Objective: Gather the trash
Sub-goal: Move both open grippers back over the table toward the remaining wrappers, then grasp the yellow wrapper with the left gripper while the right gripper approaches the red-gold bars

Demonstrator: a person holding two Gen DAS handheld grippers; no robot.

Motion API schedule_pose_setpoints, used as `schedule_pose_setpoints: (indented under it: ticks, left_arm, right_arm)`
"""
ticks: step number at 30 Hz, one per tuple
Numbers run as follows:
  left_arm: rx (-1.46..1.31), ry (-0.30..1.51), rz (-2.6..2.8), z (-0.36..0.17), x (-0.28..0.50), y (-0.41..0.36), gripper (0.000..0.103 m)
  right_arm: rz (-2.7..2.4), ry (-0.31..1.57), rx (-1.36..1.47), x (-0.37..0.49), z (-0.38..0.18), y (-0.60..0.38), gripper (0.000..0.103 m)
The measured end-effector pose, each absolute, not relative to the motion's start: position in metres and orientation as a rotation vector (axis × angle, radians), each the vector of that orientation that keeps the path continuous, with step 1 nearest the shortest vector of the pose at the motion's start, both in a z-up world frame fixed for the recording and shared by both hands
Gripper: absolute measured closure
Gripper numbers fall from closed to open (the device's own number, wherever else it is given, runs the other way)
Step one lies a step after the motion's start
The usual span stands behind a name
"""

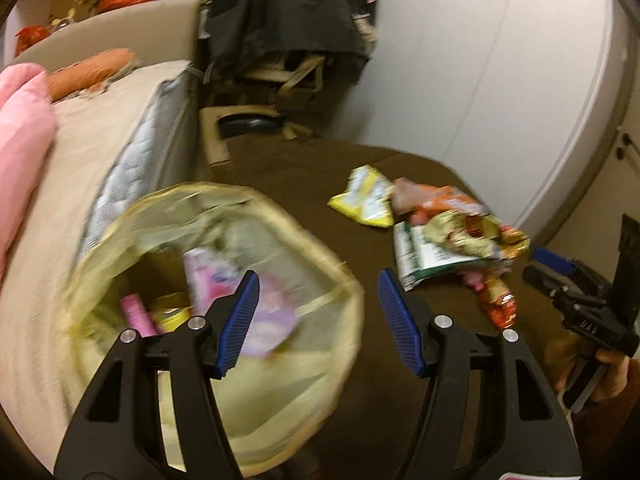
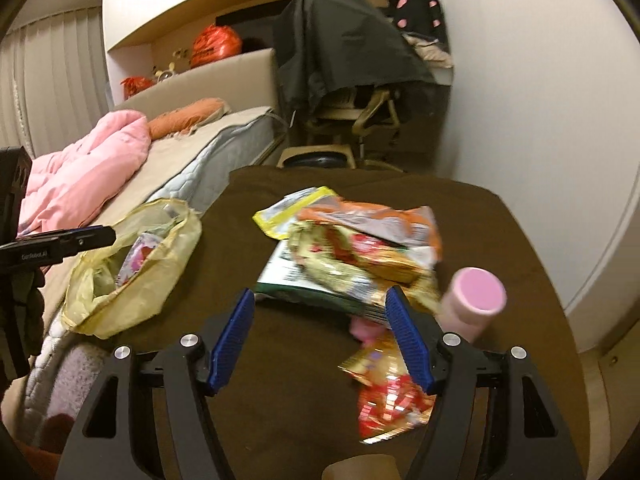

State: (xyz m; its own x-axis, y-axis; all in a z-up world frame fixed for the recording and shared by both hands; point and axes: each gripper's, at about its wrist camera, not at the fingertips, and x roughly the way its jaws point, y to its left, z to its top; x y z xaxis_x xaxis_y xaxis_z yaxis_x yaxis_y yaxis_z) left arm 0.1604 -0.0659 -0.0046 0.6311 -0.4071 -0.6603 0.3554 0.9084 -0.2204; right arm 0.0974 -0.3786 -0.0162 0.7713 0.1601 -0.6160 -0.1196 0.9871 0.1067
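A yellow trash bag (image 1: 280, 384) lies open at the left edge of the brown-covered table (image 1: 312, 184), with pink and yellow wrappers inside. My left gripper (image 1: 316, 292) hovers over the bag's right rim, open and empty. A pile of snack wrappers (image 1: 448, 236) lies to its right. In the right wrist view my right gripper (image 2: 320, 300) stands open in front of that pile (image 2: 360, 248). A red and gold wrapper (image 2: 384, 396) lies flat by its right finger, with no pad pressing on it. A pink cylinder (image 2: 476, 296) stands to the right. The bag (image 2: 168, 256) is to the left.
A bed (image 2: 192, 148) with a pink blanket (image 2: 88, 172) runs along the table's left side. A chair draped in a dark coat (image 2: 352, 60) stands beyond the far edge. A white wall (image 2: 540, 120) closes the right. A hand (image 1: 608, 364) holds the right gripper (image 1: 560, 276).
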Motion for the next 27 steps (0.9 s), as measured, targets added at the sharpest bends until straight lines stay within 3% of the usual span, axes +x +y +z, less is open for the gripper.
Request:
schedule_pose_setpoints:
  ticks: [8, 10, 21, 27]
  left_arm:
    - [-0.122, 0.797, -0.553, -0.013, 0.202, -0.123, 0.044]
    - [-0.090, 0.816, -0.574, -0.017, 0.225, -0.142, 0.038]
    - [0.077, 0.915, -0.534, -0.051, 0.333, -0.201, 0.038]
    - [0.162, 1.026, -0.520, -0.076, 0.355, -0.224, 0.052]
  right_arm:
    - [0.080, 0.677, 0.037, 0.080, -0.030, -0.413, 0.039]
    - [0.066, 0.686, 0.058, 0.077, -0.035, -0.422, 0.039]
    - [-0.047, 0.743, 0.045, 0.066, -0.059, -0.447, 0.039]
    - [0.005, 0.756, 0.159, 0.071, -0.067, -0.463, 0.039]
